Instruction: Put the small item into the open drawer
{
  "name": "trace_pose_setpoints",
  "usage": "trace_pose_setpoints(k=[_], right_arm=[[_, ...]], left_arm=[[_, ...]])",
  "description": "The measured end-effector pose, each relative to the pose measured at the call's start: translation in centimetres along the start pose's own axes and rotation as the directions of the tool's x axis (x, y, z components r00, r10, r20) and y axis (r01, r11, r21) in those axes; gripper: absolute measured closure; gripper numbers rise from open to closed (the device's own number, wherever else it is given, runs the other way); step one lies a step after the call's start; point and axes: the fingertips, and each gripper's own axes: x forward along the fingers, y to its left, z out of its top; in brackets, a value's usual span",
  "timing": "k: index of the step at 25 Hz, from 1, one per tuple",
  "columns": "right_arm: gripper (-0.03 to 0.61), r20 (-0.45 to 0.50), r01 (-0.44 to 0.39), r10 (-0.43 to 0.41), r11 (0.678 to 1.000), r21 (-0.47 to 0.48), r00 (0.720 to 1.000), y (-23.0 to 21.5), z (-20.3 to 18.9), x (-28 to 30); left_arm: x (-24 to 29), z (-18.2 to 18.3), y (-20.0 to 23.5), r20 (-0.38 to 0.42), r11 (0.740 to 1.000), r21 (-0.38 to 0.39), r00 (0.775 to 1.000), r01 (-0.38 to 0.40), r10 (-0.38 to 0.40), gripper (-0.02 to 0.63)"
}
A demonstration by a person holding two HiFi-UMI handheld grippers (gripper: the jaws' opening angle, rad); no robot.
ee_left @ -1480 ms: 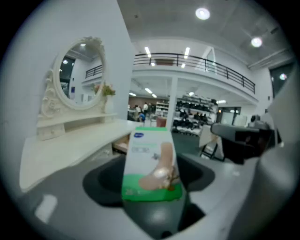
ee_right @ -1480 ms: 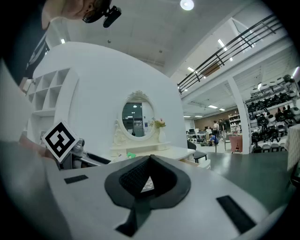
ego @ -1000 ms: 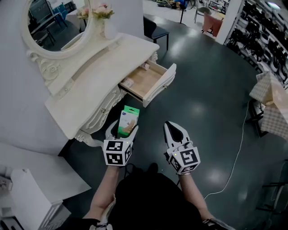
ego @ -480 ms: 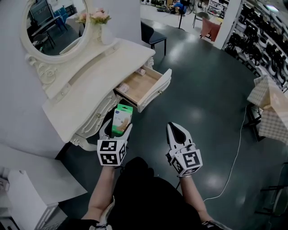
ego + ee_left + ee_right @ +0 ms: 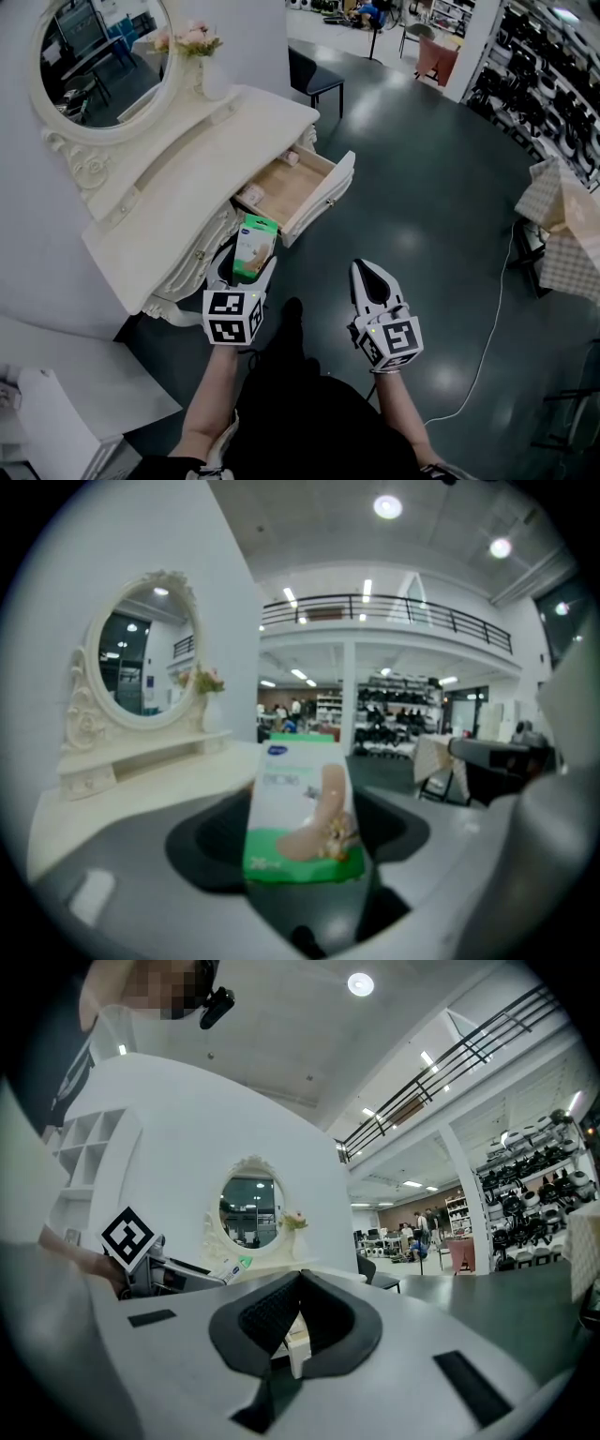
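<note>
My left gripper (image 5: 249, 266) is shut on a small green-and-white plaster box (image 5: 255, 240), which stands upright between its jaws. The box (image 5: 303, 811) fills the middle of the left gripper view. It hangs over the floor just short of the open wooden drawer (image 5: 289, 185) of the white vanity table (image 5: 197, 169). A couple of small items lie at the drawer's ends. My right gripper (image 5: 366, 271) is shut with nothing in it, right of the left one and over the dark floor. In the right gripper view its jaws (image 5: 298, 1283) meet.
A round mirror (image 5: 98, 47) and a vase of flowers (image 5: 200, 54) stand on the vanity. A dark chair (image 5: 314, 77) is beyond it. White furniture (image 5: 56, 412) is at the lower left. A cable (image 5: 497, 319) runs over the floor at the right, near a cloth-covered table (image 5: 567, 225).
The view has shifted nearer the vanity. The left gripper with the box now sits a little closer to the open drawer's front. The right gripper stays shut beside it.
</note>
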Motion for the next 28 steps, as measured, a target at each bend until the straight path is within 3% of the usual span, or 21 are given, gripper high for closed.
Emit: trace_pose_setpoints(k=[28], right_arm=[[0.581,-0.002,0.082,-0.082,0.996,-0.026,0.997,-8.2,2.2,20.7]], left_arm=[[20.1,8.3,9.8,0.017,0.996,0.0,0.996,0.085,-0.085,0.262]])
